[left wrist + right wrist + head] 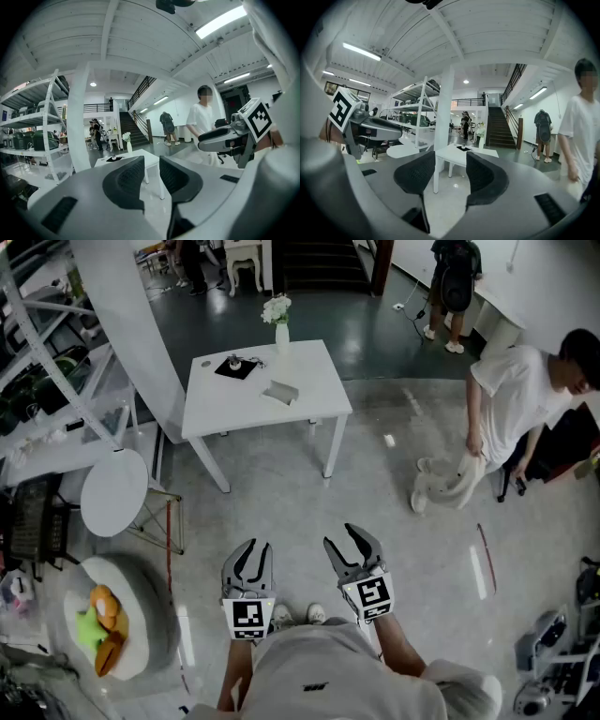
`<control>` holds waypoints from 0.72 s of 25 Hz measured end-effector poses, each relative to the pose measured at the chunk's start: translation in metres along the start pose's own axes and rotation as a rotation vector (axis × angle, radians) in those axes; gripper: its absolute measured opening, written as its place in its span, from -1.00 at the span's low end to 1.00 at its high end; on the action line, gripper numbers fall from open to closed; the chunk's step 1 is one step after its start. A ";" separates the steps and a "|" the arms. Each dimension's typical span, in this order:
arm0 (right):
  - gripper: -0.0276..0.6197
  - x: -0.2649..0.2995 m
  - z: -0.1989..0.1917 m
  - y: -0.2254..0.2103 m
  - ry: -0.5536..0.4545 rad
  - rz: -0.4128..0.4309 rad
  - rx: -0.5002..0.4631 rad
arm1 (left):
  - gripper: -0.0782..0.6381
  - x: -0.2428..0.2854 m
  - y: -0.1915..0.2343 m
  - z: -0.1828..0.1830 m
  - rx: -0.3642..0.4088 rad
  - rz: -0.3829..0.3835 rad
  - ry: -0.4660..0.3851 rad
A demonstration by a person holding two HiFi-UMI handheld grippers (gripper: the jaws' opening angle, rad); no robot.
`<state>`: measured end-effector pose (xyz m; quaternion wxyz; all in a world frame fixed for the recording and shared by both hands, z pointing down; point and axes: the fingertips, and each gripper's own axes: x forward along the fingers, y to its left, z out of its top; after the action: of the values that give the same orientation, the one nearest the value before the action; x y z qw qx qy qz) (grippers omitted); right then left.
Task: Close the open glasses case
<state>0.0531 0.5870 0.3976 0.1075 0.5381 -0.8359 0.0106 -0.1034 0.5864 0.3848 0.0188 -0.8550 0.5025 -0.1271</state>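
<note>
- White table [225, 407]: upper centre of the head view, well apart from the person. Walking up to it looks like the step in hand.
- Left gripper [255, 549], right gripper [349, 542]: lower centre, side by side, both with jaws spread and nothing between them.
- Vase of flowers [281, 332]: at the table's far edge. Keep clear of it when reaching.
- Glasses case [280, 391]: probably the small grey item mid-table, too small to confirm the lid. Best handled by steadying the base with one gripper and folding the lid down with the other.
</note>
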 end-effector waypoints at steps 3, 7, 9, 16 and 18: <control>-0.26 -0.009 0.004 -0.016 0.014 0.010 0.018 | -0.46 0.008 -0.018 0.006 -0.009 0.016 -0.002; -0.26 -0.010 0.003 -0.034 0.003 0.033 0.032 | -0.46 0.021 -0.038 0.009 -0.036 0.036 -0.005; -0.26 -0.006 0.002 -0.041 0.001 0.044 0.038 | -0.46 0.028 -0.043 0.009 -0.034 0.037 0.006; -0.27 0.019 -0.008 -0.064 -0.005 0.060 0.044 | -0.46 0.060 -0.043 0.009 -0.012 0.036 0.017; -0.28 0.030 -0.007 -0.067 -0.001 0.059 0.042 | -0.46 0.069 -0.037 0.010 -0.017 0.036 0.010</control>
<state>0.1030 0.5328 0.4033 0.0952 0.5153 -0.8511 0.0311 -0.0376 0.5444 0.3949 0.0116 -0.8453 0.5189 -0.1267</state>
